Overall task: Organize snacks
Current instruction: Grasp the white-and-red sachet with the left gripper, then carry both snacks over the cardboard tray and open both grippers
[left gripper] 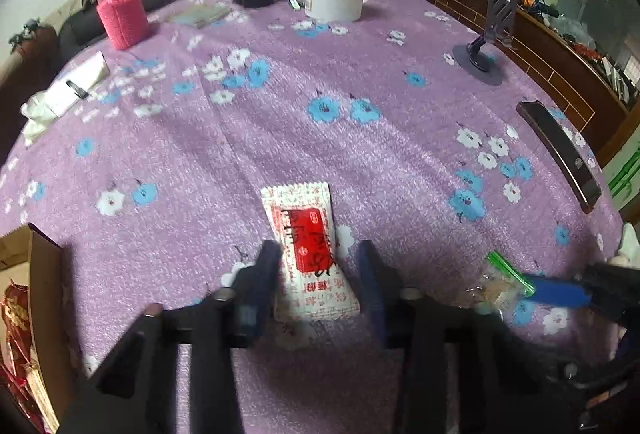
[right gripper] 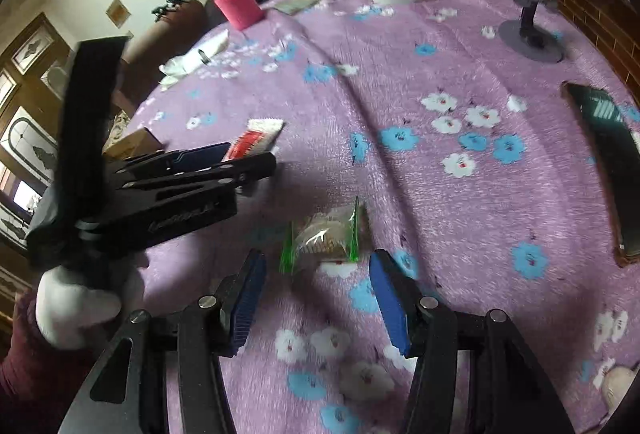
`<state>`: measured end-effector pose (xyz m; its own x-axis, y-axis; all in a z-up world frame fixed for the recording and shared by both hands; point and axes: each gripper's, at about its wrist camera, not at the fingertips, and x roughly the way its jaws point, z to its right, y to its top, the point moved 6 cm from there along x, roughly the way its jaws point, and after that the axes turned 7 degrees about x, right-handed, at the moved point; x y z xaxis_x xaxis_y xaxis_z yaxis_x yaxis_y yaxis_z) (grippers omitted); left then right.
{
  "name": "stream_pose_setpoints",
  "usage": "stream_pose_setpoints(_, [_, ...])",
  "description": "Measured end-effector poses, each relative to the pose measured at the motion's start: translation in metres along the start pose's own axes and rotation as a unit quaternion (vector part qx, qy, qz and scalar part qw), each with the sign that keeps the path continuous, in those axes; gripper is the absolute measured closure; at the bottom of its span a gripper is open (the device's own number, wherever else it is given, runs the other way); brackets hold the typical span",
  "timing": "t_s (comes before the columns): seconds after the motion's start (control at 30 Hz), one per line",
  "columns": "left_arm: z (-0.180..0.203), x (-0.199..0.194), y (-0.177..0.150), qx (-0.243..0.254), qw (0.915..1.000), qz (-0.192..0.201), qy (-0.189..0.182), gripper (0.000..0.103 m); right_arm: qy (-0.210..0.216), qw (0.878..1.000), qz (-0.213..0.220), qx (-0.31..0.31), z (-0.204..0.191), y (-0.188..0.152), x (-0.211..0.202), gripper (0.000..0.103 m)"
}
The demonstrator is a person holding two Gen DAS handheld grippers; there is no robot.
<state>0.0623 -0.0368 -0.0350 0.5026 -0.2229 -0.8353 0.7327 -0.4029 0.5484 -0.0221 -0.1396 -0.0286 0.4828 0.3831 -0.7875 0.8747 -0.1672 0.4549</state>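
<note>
Left wrist view: left gripper (left gripper: 320, 266) tilts steeply down over the purple floral tablecloth (left gripper: 360, 154).
Left jaws: drawn in on the red-and-white snack packet (left gripper: 306, 254); the near pad touches its edge, while a full pinch cannot be confirmed.
Packet position: between the jaws, its far end projecting beyond the tips, flat on the cloth.
Likely reason: a side grip to lift it toward the box edge (left gripper: 44, 298) left of the jaws.
Right jaws: right gripper (right gripper: 316, 290) stands apart, nothing between.
Green-sealed clear snack bag (right gripper: 326, 234): just ahead of the right fingertips, on the cloth.
Right pose: angled downward, lined up on the bag.
White-gloved hand (right gripper: 76, 304): grips the left tool's handle.
</note>
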Motion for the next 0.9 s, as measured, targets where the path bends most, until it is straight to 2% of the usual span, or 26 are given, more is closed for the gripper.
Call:
stream_pose_setpoints(0.17, [-0.002, 0.001, 0.001, -0.009, 1.0, 0.002, 0.002, 0.071, -0.037, 0.999, 0.01, -0.008, -0.002, 0.016, 0.011, 0.045])
stream_pose_setpoints(0.33, [-0.002, 0.002, 0.002, -0.012, 0.9999, 0.006, 0.006, 0.071, -0.088, 0.995, 0.033, -0.04, -0.009, 0.015, 0.017, 0.047])
stream_pose_setpoints(0.43, [0.0, -0.001, 0.0, -0.012, 0.9999, 0.006, 0.004, 0.076, -0.116, 0.99, 0.047, -0.06, -0.011, 0.013, 0.016, 0.068])
stream_pose_setpoints(0.67, [0.0, -0.023, -0.006, -0.031, 0.9992, 0.024, -0.012, 0.077, -0.045, 0.996, 0.06, -0.041, -0.012, 0.009, 0.0, 0.076])
stream_pose_setpoints(0.9, [-0.004, -0.06, -0.02, -0.058, 0.9964, 0.057, -0.027, 0.077, -0.035, 0.995, 0.081, -0.052, -0.022, -0.003, -0.021, 0.077])
